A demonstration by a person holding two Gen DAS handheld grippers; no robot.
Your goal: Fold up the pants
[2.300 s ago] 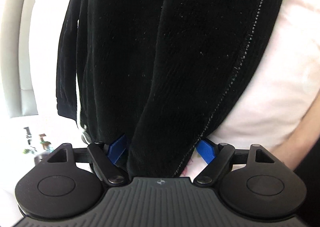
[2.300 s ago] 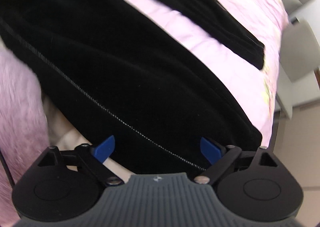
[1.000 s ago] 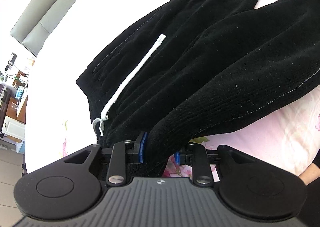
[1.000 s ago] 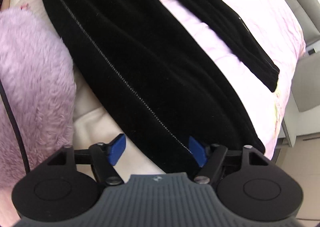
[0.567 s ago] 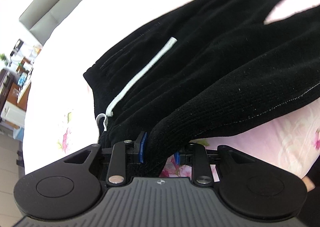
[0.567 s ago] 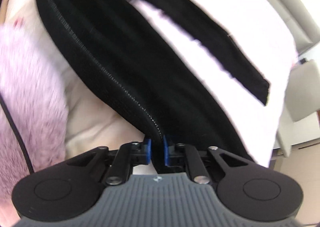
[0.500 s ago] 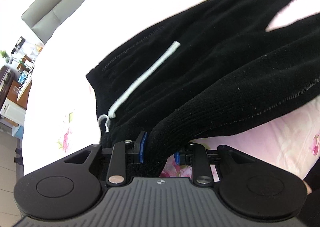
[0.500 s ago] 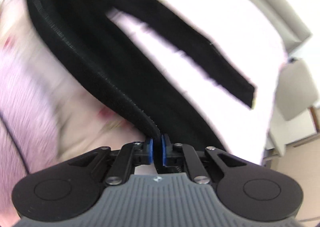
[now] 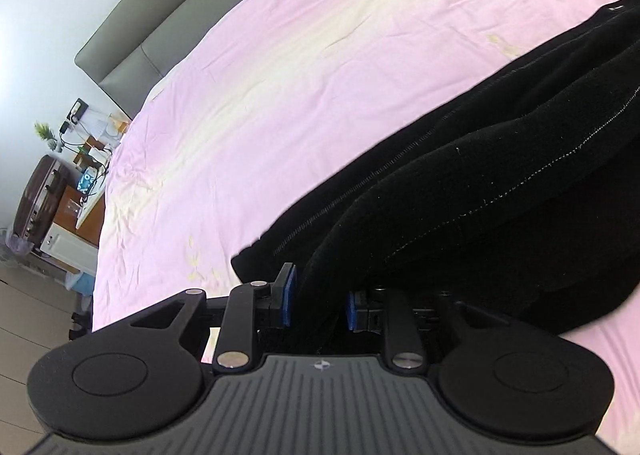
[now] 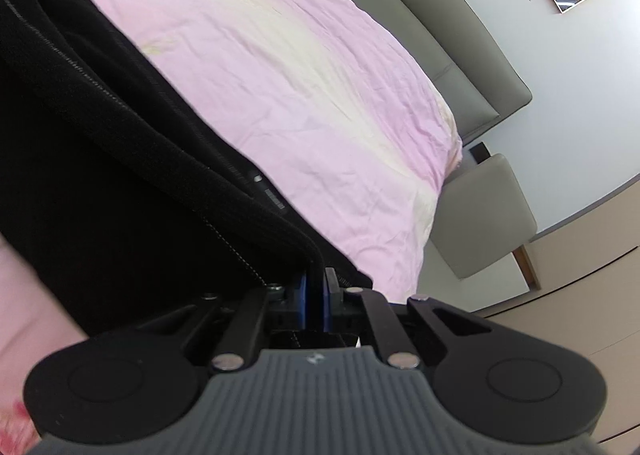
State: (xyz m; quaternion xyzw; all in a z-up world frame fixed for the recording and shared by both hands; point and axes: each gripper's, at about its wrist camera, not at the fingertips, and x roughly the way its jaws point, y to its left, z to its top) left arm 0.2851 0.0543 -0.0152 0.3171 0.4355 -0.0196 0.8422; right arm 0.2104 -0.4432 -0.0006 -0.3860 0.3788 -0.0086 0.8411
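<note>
The black pants (image 9: 500, 191) lay along the near side of the pink bed (image 9: 320, 67), one edge lifted. The left gripper (image 9: 318, 305) pinched a thick fold of them; the right gripper (image 10: 316, 297) was clamped on a thin edge. To fold well, both ends probably needed carrying across level, keeping the cloth taut so edges would meet squarely.

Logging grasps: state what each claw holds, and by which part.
Both hold the black pants. Left claw pinches a thick bunched fold; right claw clamps a thin edge near a stitched seam.
</note>
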